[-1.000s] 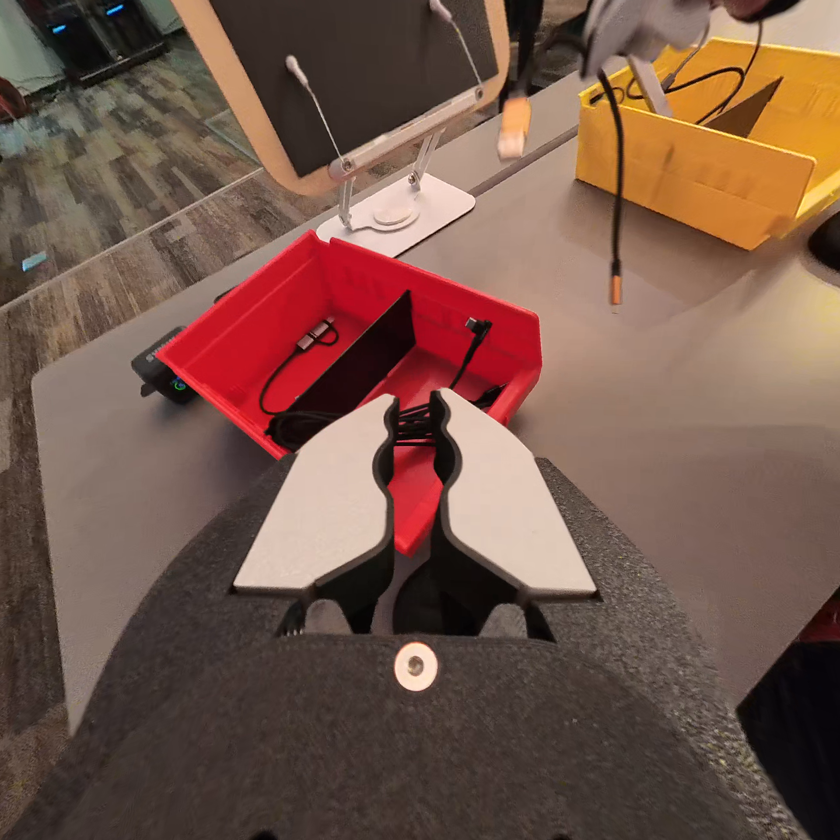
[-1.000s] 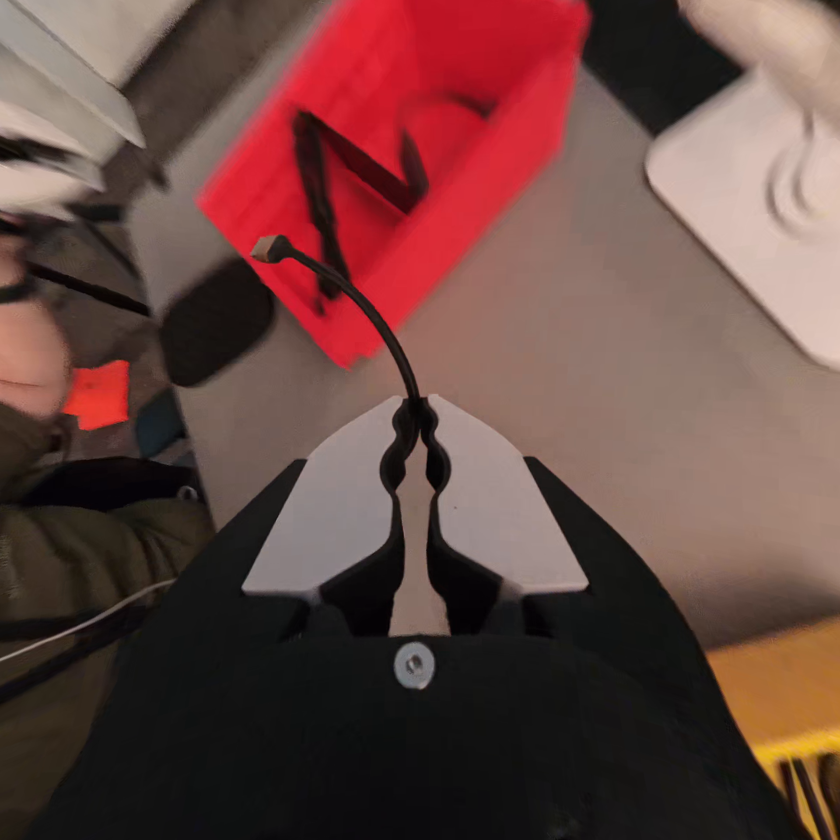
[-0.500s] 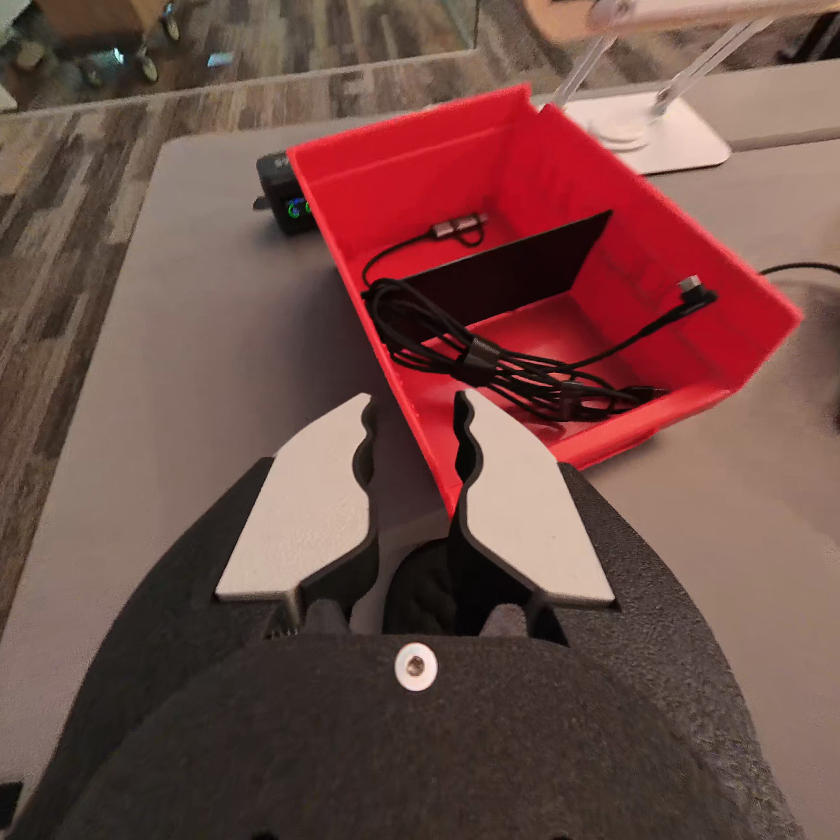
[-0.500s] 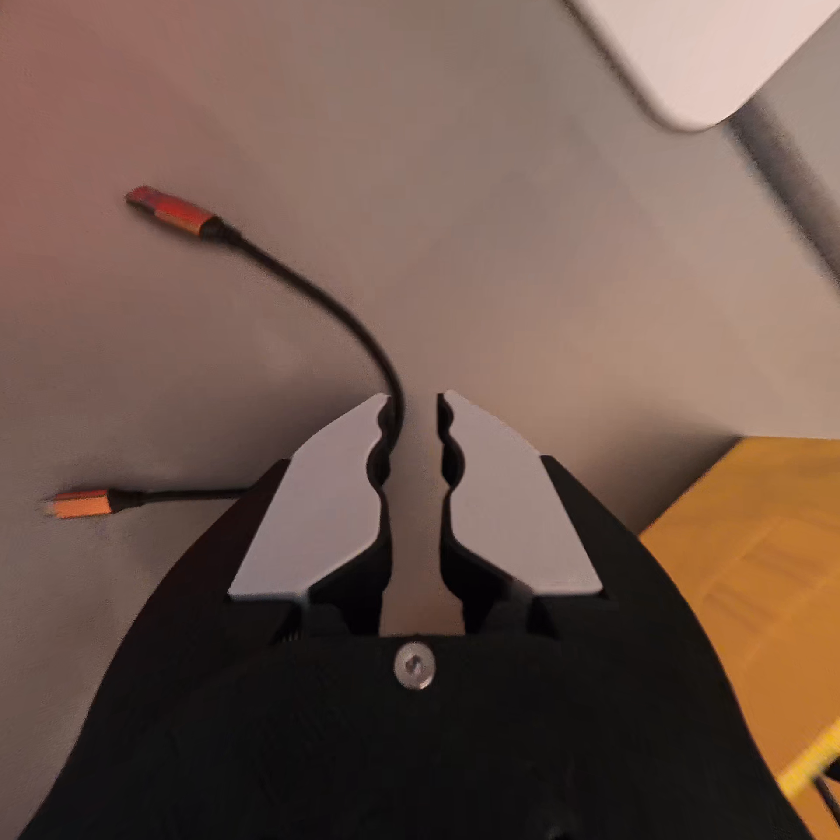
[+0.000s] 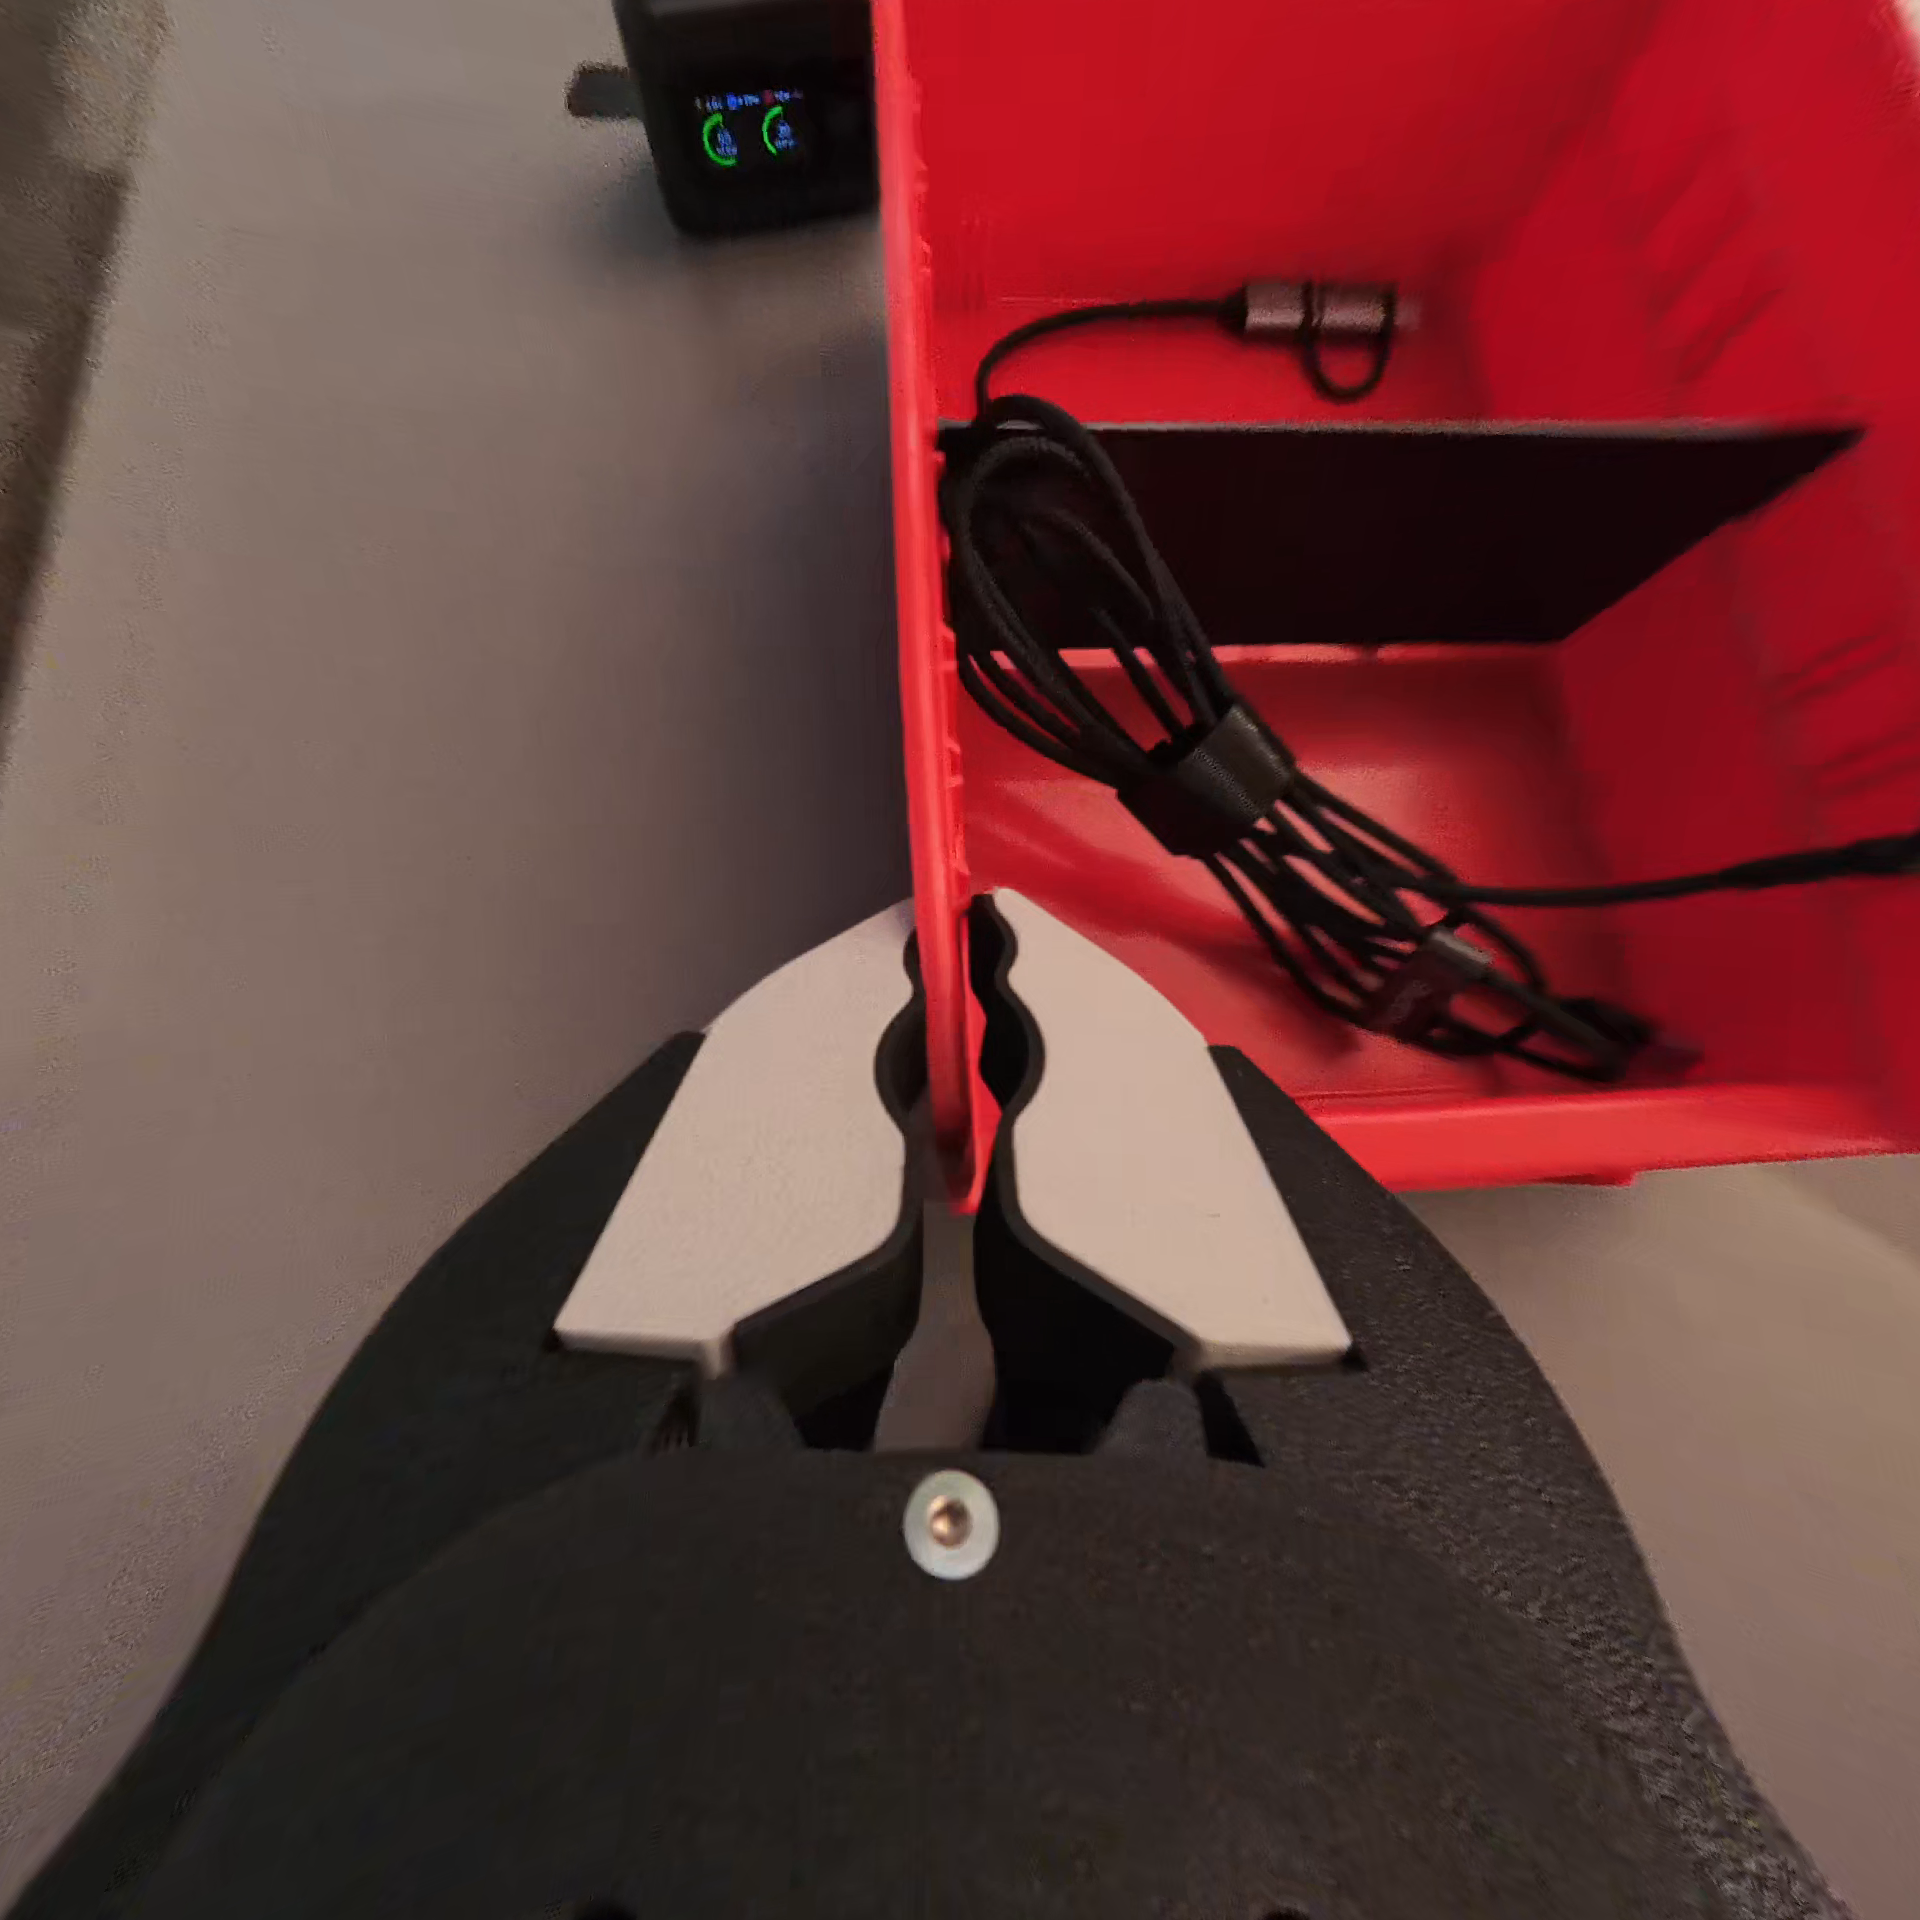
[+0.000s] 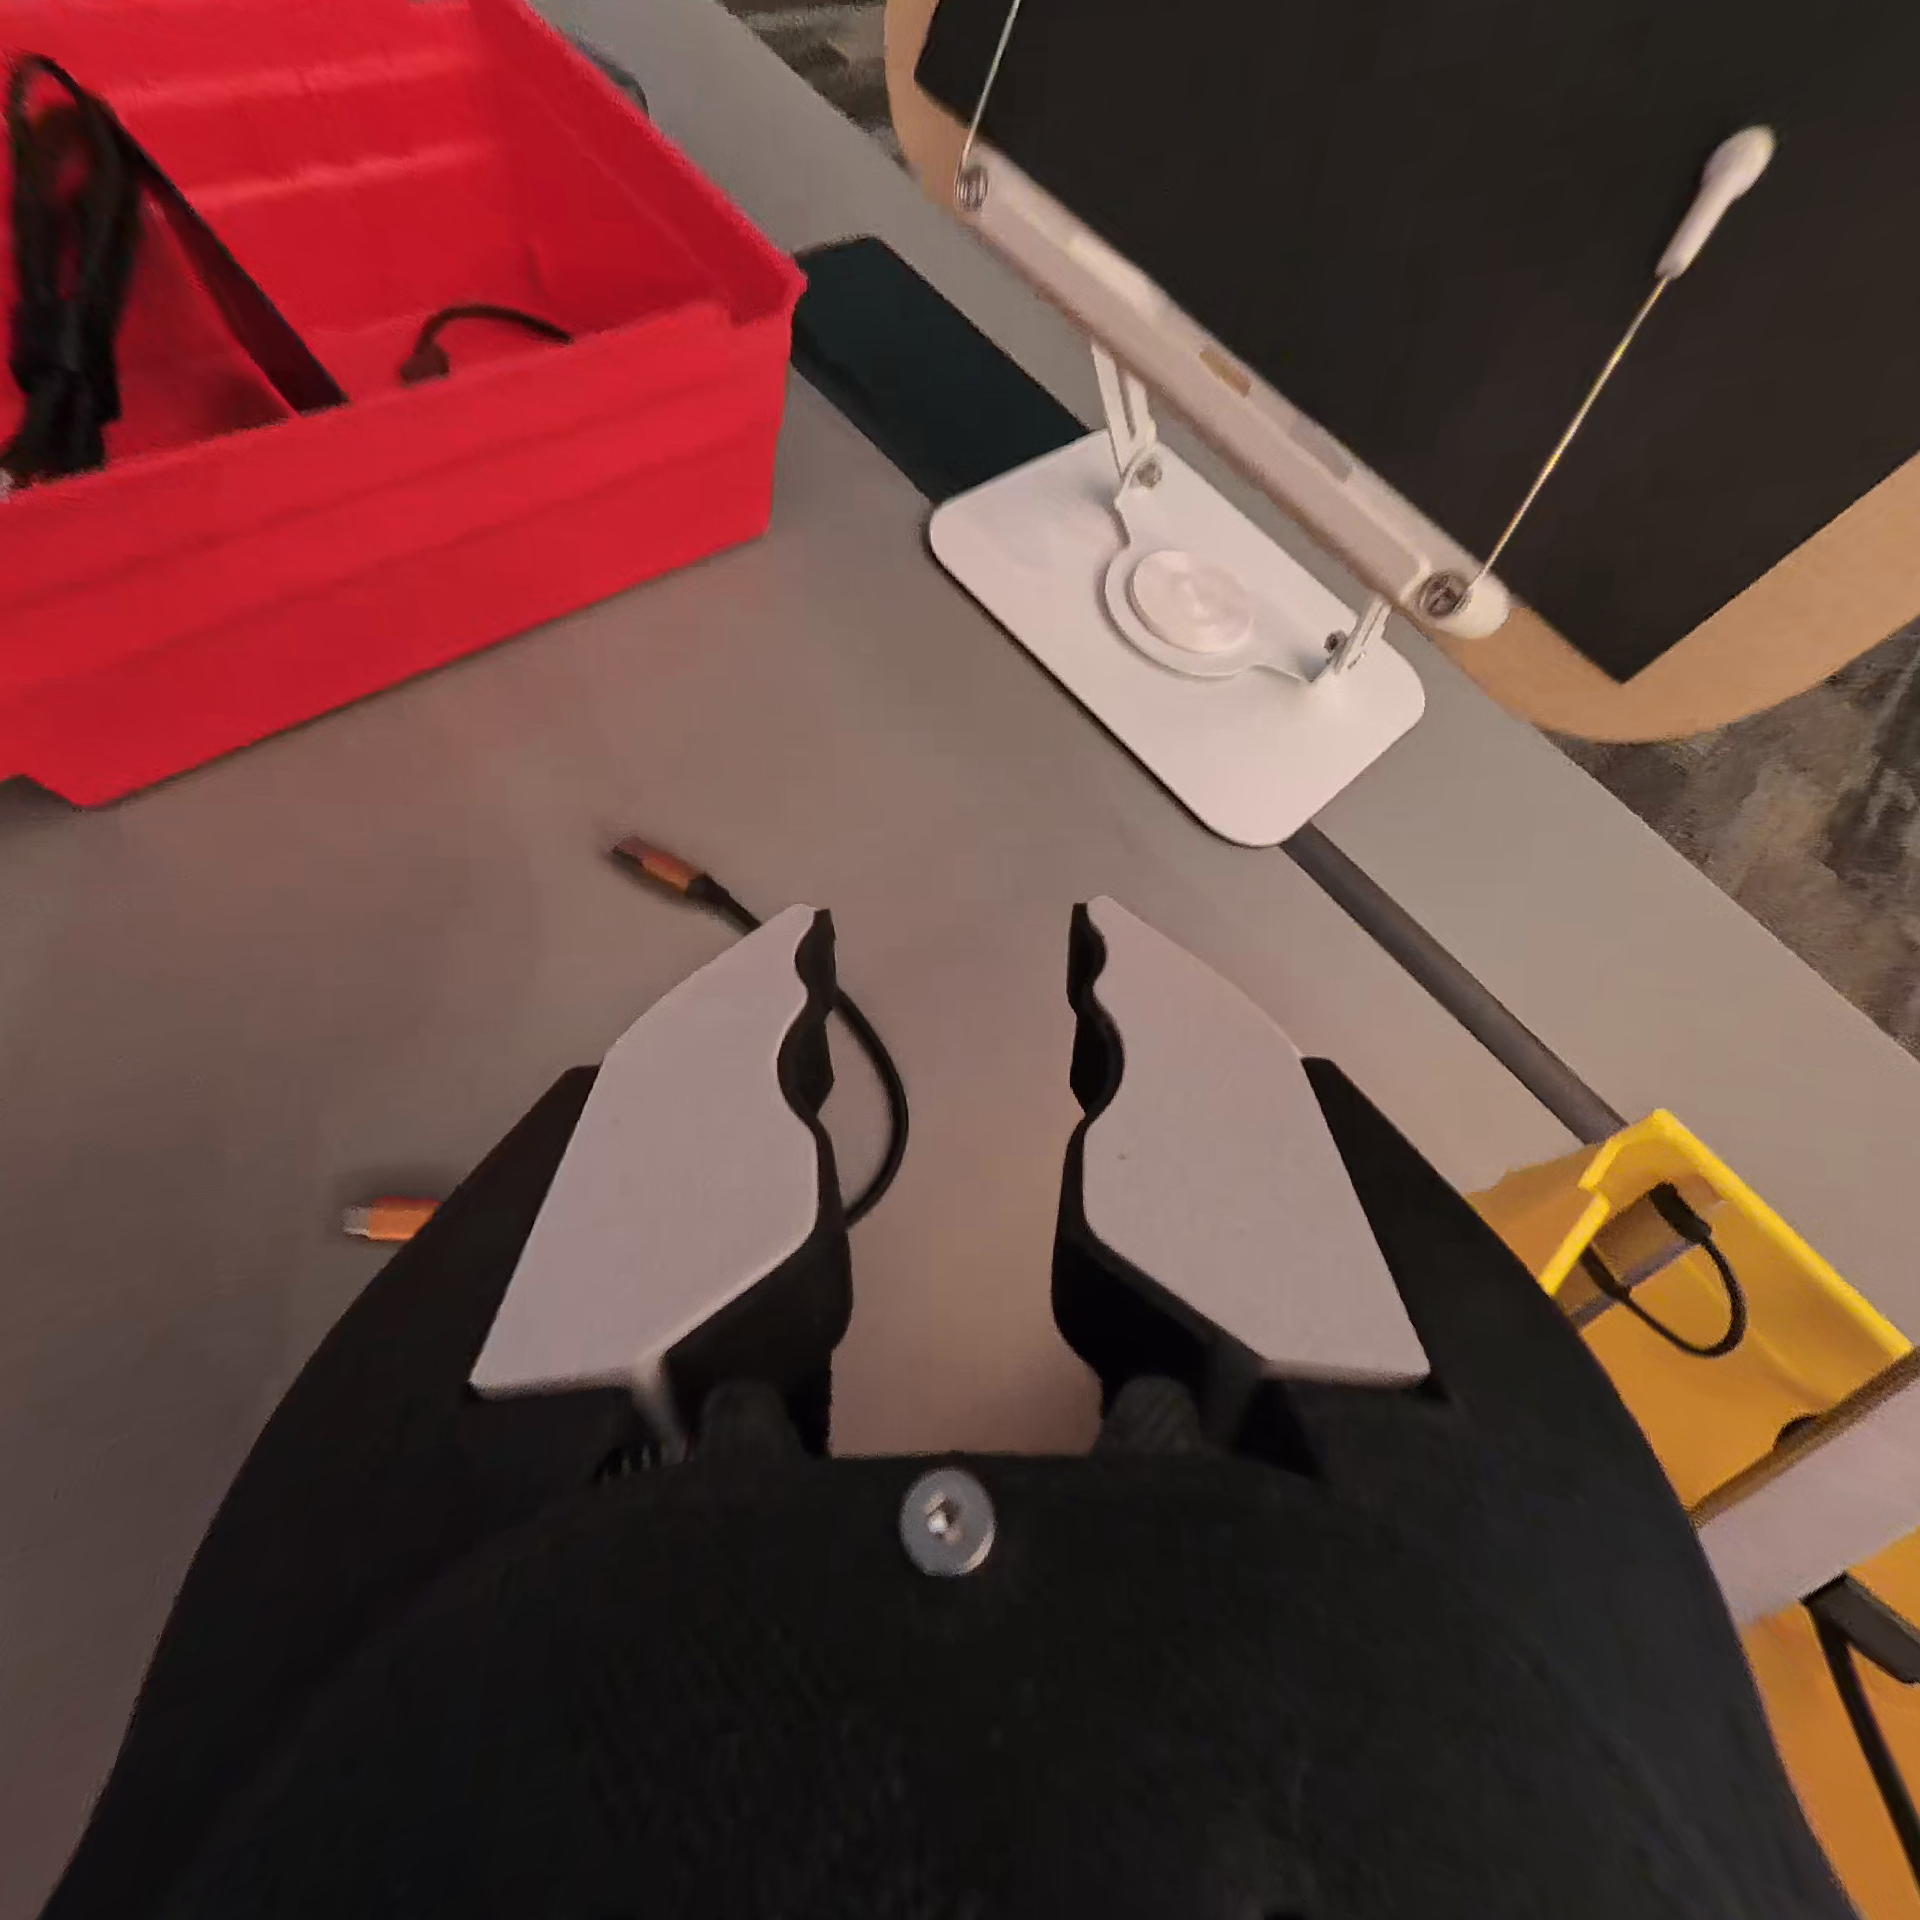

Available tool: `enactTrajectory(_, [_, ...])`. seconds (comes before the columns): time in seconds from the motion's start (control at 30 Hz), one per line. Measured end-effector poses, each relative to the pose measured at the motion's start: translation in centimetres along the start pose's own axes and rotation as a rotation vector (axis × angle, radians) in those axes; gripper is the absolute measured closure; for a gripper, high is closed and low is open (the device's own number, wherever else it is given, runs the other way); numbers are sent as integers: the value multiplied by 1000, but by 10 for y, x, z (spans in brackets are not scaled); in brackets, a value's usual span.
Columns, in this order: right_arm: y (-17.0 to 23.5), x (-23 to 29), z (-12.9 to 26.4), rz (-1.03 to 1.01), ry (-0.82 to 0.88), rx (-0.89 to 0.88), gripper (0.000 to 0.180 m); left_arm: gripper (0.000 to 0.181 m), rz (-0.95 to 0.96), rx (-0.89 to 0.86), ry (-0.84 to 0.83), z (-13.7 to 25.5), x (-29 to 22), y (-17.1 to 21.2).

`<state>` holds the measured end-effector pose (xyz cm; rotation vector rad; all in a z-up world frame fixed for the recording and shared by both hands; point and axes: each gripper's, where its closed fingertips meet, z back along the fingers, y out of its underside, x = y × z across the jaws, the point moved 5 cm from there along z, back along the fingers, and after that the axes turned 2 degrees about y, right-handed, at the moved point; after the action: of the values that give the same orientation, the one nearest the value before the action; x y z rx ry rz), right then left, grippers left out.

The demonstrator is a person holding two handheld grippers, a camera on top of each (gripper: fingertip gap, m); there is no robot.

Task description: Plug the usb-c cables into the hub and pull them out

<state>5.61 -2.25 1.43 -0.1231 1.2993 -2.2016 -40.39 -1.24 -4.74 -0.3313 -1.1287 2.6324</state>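
Observation:
My left gripper (image 5: 951, 914) is shut on the left wall of the red bin (image 5: 930, 644), near its front corner. The bin holds a bundled black cable (image 5: 1195, 769) in the near compartment and a grey plug end (image 5: 1320, 309) behind the black divider (image 5: 1403, 520). A black device with a lit green display (image 5: 748, 135) stands just outside the bin. My right gripper (image 6: 948, 920) is open and empty above the table. A short black cable (image 6: 883, 1091) with two orange plugs (image 6: 655, 862) lies on the table under its left finger.
The red bin (image 6: 416, 520) is at the upper left of the right wrist view. A white tablet stand base (image 6: 1174, 634) and dark tablet (image 6: 1455, 260) stand ahead. A yellow bin (image 6: 1714, 1299) with cables is at the right. A dark flat object (image 6: 914, 364) lies behind the red bin. Left tips to right tips: about 45 centimetres.
My left gripper moved onto the red bin's left wall and shut on it. My right gripper let go of the short cable, which now lies on the table, and opened wider.

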Motion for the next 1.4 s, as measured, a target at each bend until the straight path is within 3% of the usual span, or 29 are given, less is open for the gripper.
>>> enactTrajectory(0.2, [-28, -22, 8, 32, 22, -54, 135, 176, 62, -48, -25, 8, 24, 5])
enactTrajectory(0.37, [-17, -29, 8, 15, -30, -95, 135, 176, -57, -66, -19, 15, 30, 5])
enactTrajectory(0.47, [-11, -36, 11, 53, 2, -74, 135, 164, -163, -219, -10, 37, 35, -26])
enactTrajectory(0.57, [-12, -35, 15, 103, 13, -89, 135, 160, -374, -308, 162, 59, 10, -69])
enactTrajectory(0.73, [-17, -31, 18, 152, 3, -127, 136, 163, -744, -81, 389, 27, -48, -119])
enactTrajectory(0.8, [-18, -32, 19, 141, -12, -153, 136, 173, -930, -27, 387, 4, -60, -132])
enactTrajectory(0.9, [-14, -38, 18, 115, -12, -161, 136, 181, -1003, 194, 417, -34, -62, -144])
enactTrajectory(0.97, [-8, -42, 12, 85, -30, -143, 136, 177, -1001, 357, 524, -54, -64, -145])
enactTrajectory(1.07, [1, -43, -1, 40, -72, -116, 135, 169, -1203, 508, 508, -80, -55, -137])
enactTrajectory(1.2, [6, -41, -10, 41, -83, -80, 136, 170, -1504, 566, 462, -104, -40, -123])
enactTrajectory(1.4, [6, -44, -11, 29, -74, -73, 136, 152, -1625, 738, 512, -130, -25, -103])
